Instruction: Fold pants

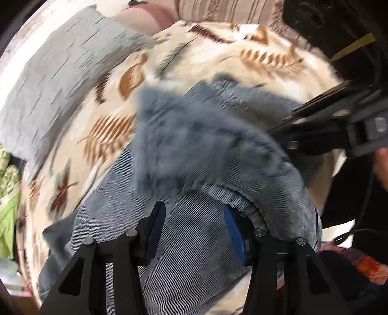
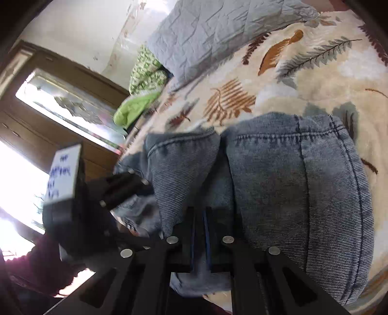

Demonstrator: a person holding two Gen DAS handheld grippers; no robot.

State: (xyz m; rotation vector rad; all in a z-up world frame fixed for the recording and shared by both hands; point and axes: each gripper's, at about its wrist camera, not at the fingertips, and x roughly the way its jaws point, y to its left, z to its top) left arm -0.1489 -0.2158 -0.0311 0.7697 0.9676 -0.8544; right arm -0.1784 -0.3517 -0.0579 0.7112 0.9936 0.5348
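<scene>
Blue denim pants [image 1: 194, 169] lie on a leaf-patterned bedspread [image 1: 218, 55]. In the left wrist view my left gripper [image 1: 194, 225] is open above the denim, and a fold of cloth drapes over its right finger [image 1: 234, 232]. My right gripper shows at the right of that view [image 1: 322, 126], reaching into the pants. In the right wrist view the pants [image 2: 303, 181] fill the middle, hems stitched along the top. My right gripper [image 2: 200, 232] is shut on a fold of the denim. The left gripper [image 2: 121, 189] is at the left, against the cloth.
A grey quilted pillow [image 2: 213, 31] lies at the head of the bed, with green bedding [image 2: 143, 89] beside it. A wooden cabinet with a mirror [image 2: 60, 101] stands beyond the bed's edge. A striped cushion [image 1: 230, 9] lies at the far side.
</scene>
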